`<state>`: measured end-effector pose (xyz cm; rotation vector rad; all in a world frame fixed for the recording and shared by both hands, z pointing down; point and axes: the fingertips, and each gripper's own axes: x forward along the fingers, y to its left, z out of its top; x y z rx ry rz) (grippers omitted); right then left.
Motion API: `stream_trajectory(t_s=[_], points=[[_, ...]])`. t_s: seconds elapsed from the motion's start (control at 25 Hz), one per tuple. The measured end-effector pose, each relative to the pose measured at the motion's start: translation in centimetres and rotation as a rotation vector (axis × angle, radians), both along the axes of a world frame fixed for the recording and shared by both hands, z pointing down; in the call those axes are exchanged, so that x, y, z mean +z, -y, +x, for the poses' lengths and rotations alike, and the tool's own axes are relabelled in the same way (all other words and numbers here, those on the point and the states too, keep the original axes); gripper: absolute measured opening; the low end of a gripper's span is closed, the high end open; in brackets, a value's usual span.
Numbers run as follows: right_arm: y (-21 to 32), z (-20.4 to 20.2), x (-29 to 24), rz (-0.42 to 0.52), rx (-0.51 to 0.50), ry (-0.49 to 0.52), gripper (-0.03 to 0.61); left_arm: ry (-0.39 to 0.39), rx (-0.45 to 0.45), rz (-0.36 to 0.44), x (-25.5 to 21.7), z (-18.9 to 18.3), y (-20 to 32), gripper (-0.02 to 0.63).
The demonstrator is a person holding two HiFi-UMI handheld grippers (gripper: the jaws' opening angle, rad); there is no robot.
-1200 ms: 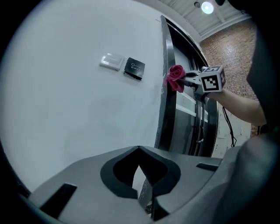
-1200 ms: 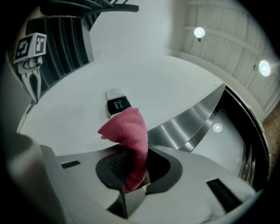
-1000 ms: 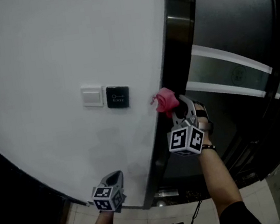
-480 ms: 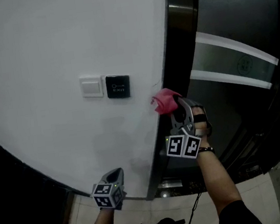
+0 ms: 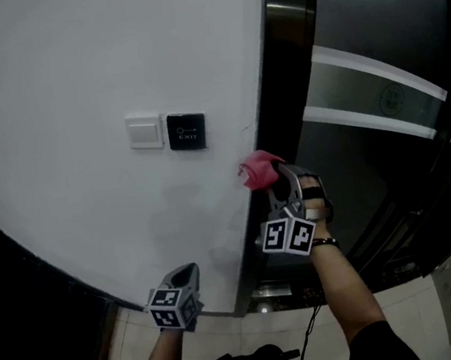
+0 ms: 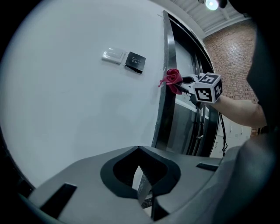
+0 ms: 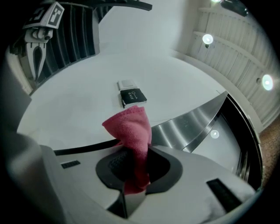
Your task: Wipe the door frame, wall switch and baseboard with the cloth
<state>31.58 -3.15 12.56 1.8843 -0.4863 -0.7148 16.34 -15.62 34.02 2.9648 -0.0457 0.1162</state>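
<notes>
A red cloth (image 5: 259, 169) is pinched in my right gripper (image 5: 272, 180), which is shut on it and holds it against the edge where the white wall meets the dark metal door frame (image 5: 273, 118). In the right gripper view the cloth (image 7: 131, 129) stands up out of the jaws, with the door frame (image 7: 188, 124) just beyond. The white wall switch (image 5: 145, 132) and a black exit button (image 5: 187, 131) sit on the wall up and to the left of the cloth. My left gripper (image 5: 188, 272) hangs low by the wall, shut and holding nothing.
The white wall (image 5: 70, 80) fills the left side. Right of the frame is a dark glass door with a pale band (image 5: 363, 93). Pale floor tiles (image 5: 136, 345) show at the bottom. A brick wall (image 6: 227, 57) stands beyond the doorway.
My right gripper has slid the red cloth a little down and left along the door frame edge. The left gripper has hardly moved.
</notes>
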Motion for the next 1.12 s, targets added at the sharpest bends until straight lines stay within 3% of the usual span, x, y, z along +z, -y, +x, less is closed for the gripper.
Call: stream_trajectory(t_s=[0.36, 0.52, 1.12], points=[[0.4, 0.0, 4.7, -0.073, -0.004, 0.092, 0.058, -0.023, 0.016, 0.036, -1.2, -0.4, -1.6, -0.009], [0.9, -0.1, 6.3, -0.109, -0.006, 0.118, 0.058, -0.038, 0.014, 0.016, -1.8, -0.9, -1.8, -0.008], [1.2, -0.3, 11.9, -0.141, -0.038, 0.177, 0.059, 0.003, -0.044, 0.017, -0.4, -3.2, -1.4, -0.008]])
